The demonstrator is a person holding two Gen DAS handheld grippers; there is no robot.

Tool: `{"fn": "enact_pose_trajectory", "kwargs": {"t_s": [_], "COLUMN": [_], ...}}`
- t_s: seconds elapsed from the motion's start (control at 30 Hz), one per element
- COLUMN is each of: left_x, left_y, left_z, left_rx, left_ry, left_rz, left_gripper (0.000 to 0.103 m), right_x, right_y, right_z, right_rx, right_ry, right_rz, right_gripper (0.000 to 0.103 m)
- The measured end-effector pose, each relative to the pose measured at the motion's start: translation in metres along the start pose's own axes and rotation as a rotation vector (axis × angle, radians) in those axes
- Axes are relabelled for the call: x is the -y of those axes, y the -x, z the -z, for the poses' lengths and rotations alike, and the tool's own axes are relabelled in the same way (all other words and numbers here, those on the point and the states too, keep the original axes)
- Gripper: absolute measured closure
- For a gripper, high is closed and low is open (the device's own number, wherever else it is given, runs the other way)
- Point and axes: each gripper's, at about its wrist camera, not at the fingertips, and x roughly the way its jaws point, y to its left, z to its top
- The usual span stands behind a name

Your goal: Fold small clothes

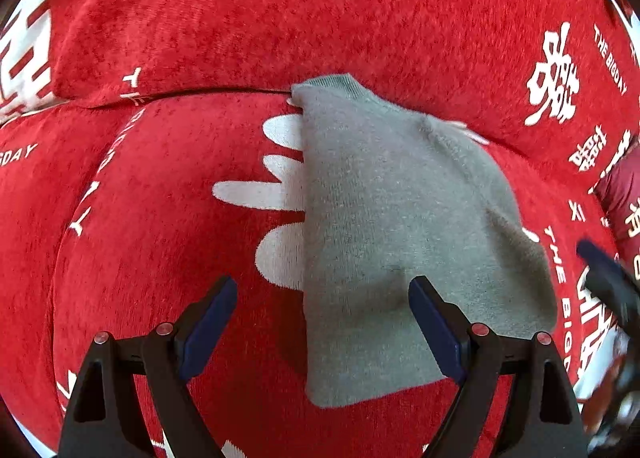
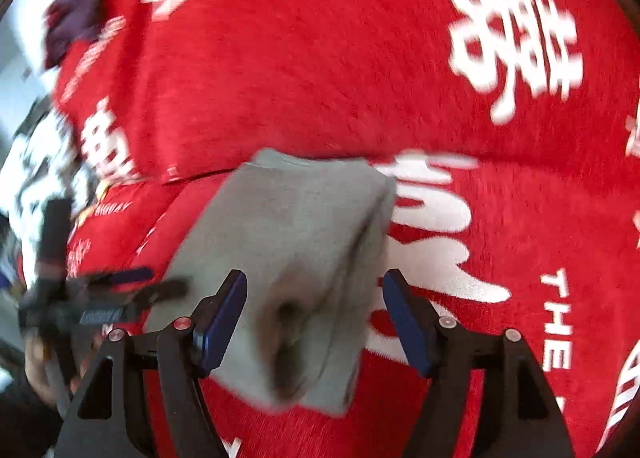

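Note:
A small grey knitted garment [image 1: 400, 217] lies folded on a red plush seat cushion [image 1: 160, 258]; its ribbed end points toward the seam with the back cushion. My left gripper [image 1: 323, 282] hovers open over the garment's near left edge, one finger above the red cover and the other above the grey cloth. In the right wrist view the garment [image 2: 300, 225] is blurred, with a dark hollow at its near end. My right gripper [image 2: 314, 274] stands open astride it, and its pads do not press the cloth. Each gripper shows blurred in the other's view: the right gripper [image 1: 608, 278], the left gripper [image 2: 100, 298].
The red cover carries large white characters [image 2: 516, 37] and lettering, and a back cushion [image 1: 280, 9] rises behind the seam. A dark purple cloth [image 2: 76, 13] lies at the far left. A dark red item [image 1: 620, 193] sits at the right edge. A hand [image 2: 40, 370] holds the left gripper.

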Motion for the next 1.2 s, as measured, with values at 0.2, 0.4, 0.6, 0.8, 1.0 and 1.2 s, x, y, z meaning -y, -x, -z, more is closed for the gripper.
{"fn": "enact_pose_trajectory", "kwargs": {"t_s": [0.2, 0.4, 0.6, 0.8, 1.0, 1.2], "left_x": [-0.02, -0.017, 0.003, 0.017, 0.009, 0.026], "left_y": [0.005, 0.0, -0.009, -0.009, -0.012, -0.034], "left_z": [0.011, 0.015, 0.014, 0.015, -0.011, -0.015], "left_rx": [-0.007, -0.047, -0.064, -0.048, -0.03, -0.075], "left_ry": [0.047, 0.044, -0.034, -0.131, -0.092, -0.103], "left_rz": [-0.042, -0.035, -0.041, -0.064, -0.061, -0.034], "left_gripper": [0.015, 0.015, 0.015, 0.015, 0.015, 0.015], "right_x": [-0.026, 0.002, 0.019, 0.035, 0.035, 0.046], "right_y": [-0.015, -0.036, -0.012, -0.028, 0.001, -0.051], "right_z": [0.024, 0.033, 0.042, 0.054, 0.023, -0.022], "right_rx": [-0.069, -0.119, -0.078, -0.103, 0.031, -0.048], "right_ry": [0.026, -0.114, -0.1, -0.172, -0.134, -0.161], "right_rz": [0.039, -0.119, -0.025, -0.042, 0.015, -0.006], "right_gripper": [0.029, 0.097, 0.097, 0.094, 0.023, 0.023]}}
